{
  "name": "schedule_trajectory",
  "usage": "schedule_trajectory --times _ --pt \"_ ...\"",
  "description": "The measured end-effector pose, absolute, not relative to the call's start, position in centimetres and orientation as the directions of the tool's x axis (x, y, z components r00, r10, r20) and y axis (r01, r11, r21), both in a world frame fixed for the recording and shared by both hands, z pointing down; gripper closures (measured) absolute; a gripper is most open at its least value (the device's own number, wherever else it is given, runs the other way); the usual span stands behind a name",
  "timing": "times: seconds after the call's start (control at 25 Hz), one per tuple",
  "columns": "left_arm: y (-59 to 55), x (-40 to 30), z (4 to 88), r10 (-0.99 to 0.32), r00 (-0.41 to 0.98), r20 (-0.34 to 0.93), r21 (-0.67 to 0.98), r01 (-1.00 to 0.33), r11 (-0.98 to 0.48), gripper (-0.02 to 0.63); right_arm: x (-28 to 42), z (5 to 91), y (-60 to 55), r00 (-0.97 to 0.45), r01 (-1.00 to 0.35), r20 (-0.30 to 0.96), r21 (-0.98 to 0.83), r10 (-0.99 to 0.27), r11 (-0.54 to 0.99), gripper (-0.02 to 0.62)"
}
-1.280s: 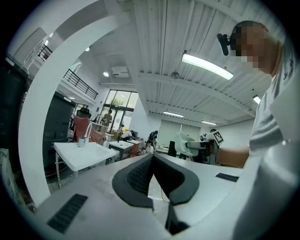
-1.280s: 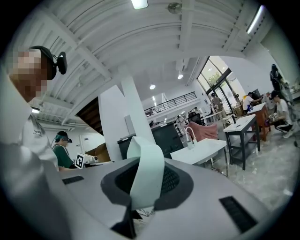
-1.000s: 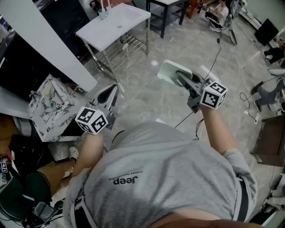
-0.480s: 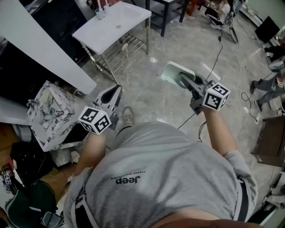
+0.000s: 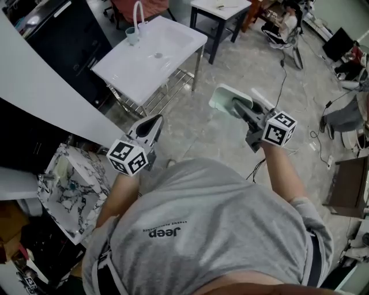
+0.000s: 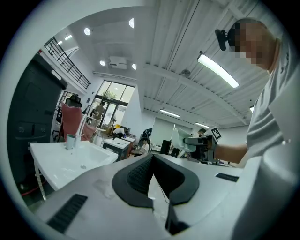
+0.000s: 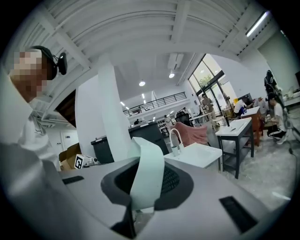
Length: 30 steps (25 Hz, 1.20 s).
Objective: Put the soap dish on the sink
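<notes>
The white sink (image 5: 173, 40) stands on a metal frame at the upper left of the head view, with a curved tap (image 5: 137, 12) and a cup (image 5: 132, 36) at its far corner. My right gripper (image 5: 237, 105) is shut on the pale green soap dish (image 5: 223, 95), held over the floor to the right of the sink. The dish (image 7: 147, 168) stands on edge between the right jaws, with the sink (image 7: 199, 153) beyond it. My left gripper (image 5: 152, 123) is shut and empty, near the sink's front corner. The left gripper view shows the sink (image 6: 61, 159) at its left.
A dark-legged table (image 5: 222, 8) stands behind the sink. Cables (image 5: 282, 75) trail over the grey floor at the right. A marbled box (image 5: 72, 184) and a long white panel (image 5: 40, 86) lie at the left. A wire shelf (image 5: 167, 86) sits under the sink.
Both grippers have moved forward toward the sink, which now shows larger and closer in the head view. The soap dish has stayed in the right gripper. The left gripper has stayed shut.
</notes>
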<state>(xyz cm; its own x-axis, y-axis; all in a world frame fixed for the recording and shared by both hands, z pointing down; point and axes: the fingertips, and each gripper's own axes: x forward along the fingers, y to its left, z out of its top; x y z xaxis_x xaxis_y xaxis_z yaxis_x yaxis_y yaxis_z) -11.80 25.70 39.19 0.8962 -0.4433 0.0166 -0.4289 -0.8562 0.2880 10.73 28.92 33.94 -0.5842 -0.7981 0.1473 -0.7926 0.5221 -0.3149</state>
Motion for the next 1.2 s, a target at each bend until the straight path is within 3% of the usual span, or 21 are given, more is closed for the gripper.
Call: schedule_trajectory --times 0.4,0.72,1.2 --pt "10.6 -14.9 38.3 -0.428 0.903 0.036 0.241 -0.423 -0.873 0.592 8.2 33.8 13.0 -0.57 -0.805 0.183 -0.322 -0.801 0.498 0.493" --pt "3.4 -11.6 39.5 -0.447 0.893 0.063 0.255 -0.447 -0.857 0.592 12.6 35.6 4.6 -0.588 -0.787 0.179 -0.353 -0.789 0.507 0.494" --pt "-10.5 -3.0 39.1 -0.702 0.711 0.041 0.29 -0.681 -0.673 0.592 21.4 37.2 -15.4 -0.793 -0.599 0.178 -0.403 -0.583 0.692 0.494"
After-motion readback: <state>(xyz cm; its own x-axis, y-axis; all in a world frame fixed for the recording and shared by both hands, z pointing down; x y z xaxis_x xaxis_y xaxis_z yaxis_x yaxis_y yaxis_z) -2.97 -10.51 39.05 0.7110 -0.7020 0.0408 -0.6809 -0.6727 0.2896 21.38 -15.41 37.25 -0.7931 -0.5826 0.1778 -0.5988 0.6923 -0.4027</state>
